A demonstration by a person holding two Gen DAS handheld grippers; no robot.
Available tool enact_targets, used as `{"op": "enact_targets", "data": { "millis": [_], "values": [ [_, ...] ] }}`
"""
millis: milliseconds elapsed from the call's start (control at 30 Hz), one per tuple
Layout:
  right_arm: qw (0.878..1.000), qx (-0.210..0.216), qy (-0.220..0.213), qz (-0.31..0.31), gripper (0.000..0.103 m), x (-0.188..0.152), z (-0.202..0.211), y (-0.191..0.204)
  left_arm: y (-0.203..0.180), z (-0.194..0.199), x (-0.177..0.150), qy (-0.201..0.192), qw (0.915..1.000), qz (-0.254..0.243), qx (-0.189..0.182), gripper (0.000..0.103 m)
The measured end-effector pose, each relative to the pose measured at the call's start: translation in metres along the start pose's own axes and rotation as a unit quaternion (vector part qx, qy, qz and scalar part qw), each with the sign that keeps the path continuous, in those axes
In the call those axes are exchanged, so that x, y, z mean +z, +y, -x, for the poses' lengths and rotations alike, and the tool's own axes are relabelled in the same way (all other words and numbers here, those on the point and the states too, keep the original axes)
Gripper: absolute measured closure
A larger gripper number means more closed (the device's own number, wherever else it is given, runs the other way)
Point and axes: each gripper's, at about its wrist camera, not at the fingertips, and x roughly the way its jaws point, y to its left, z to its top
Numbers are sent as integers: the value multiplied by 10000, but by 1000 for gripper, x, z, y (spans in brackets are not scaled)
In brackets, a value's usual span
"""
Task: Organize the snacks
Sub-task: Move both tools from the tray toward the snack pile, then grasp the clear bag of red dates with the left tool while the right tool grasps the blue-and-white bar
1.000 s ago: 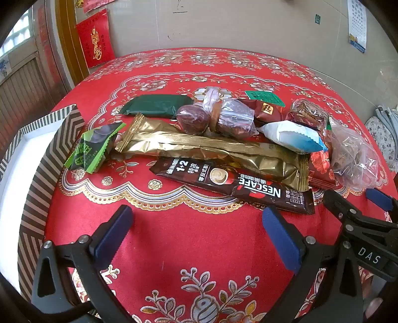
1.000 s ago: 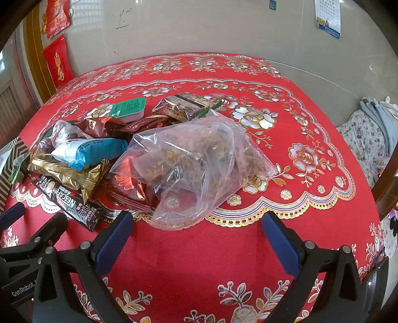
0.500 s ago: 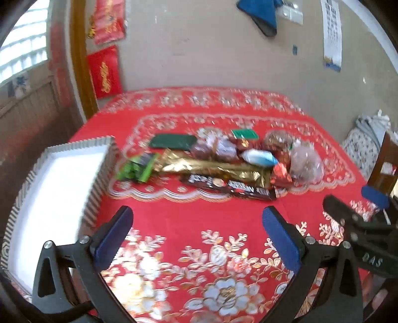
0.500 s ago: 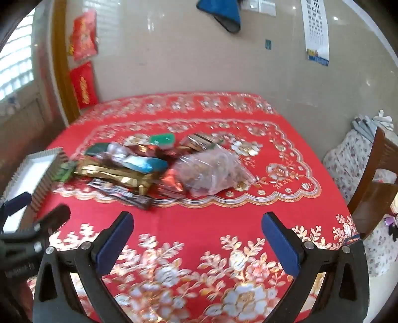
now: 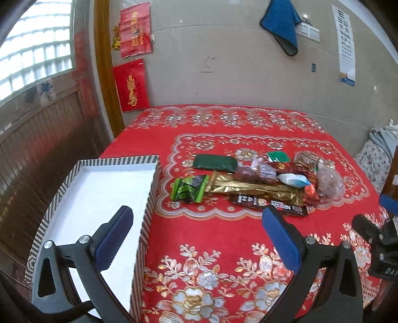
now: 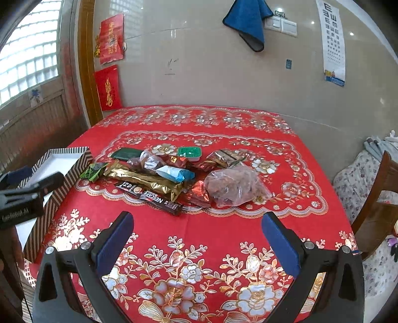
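Note:
A pile of snacks lies mid-table: a long gold packet [image 5: 253,190] [image 6: 146,181], a dark Nescafe stick [image 5: 271,203] [image 6: 151,196], a green wrapper [image 5: 190,190] [image 6: 93,171], a dark green packet [image 5: 215,162], a blue-white packet [image 6: 175,172] and a clear bag of brown pieces [image 5: 329,183] [image 6: 233,186]. A striped box with a white inside [image 5: 149,198] [image 6: 54,198] stands left of them. My left gripper [image 5: 196,238] is open and empty, over the box's right wall. My right gripper [image 6: 196,238] is open and empty, held back near the front of the table.
A red floral tablecloth [image 6: 199,268] covers the table. A wooden chair [image 6: 380,198] stands at the right edge. A tiled wall with a blue cloth [image 6: 248,22] is behind, and wooden panelling is on the left.
Both grippers have pulled back and up from the snack pile. The snacks now look far and small, and the whole striped box has come into view. Both stay open.

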Motion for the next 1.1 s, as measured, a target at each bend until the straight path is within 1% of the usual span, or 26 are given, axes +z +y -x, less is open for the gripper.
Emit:
{"op": "enact_targets", "data": {
  "millis": [200, 333, 433, 533, 633, 733, 900, 1033, 1100],
  "values": [
    [9999, 76, 96, -4, 0, 0, -6, 3, 15, -2, 8, 36, 9999, 96, 20, 0],
    [9997, 156, 161, 38, 0, 2, -11, 7, 25, -5, 16, 84, 9995, 293, -1, 0],
    [9995, 223, 222, 48, 1, 3, -16, 9, 26, -9, 20, 122, 9994, 318, 37, 0],
    [9994, 243, 250, 58, 1, 5, -20, 10, 23, -16, 25, 171, 9994, 310, -1, 0],
    [9993, 264, 274, 62, 1, 9, -24, 9, 15, -24, 31, 204, 9994, 280, -27, 0],
    [9993, 217, 311, 63, 1, 12, -27, 6, 1, -39, 40, 369, 9991, 162, -164, 0],
    [9991, 233, 368, 1, 1, 12, -32, 0, -31, -78, 54, 795, 9963, -135, -308, 0],
    [9987, 235, 444, -16, 1, 13, -37, -6, -50, -106, 58, 1087, 9929, -154, -450, 0],
    [9986, 208, 476, 0, 1, 15, -40, -8, -56, -114, 61, 1143, 9921, -138, -505, 0]
  ]
}}
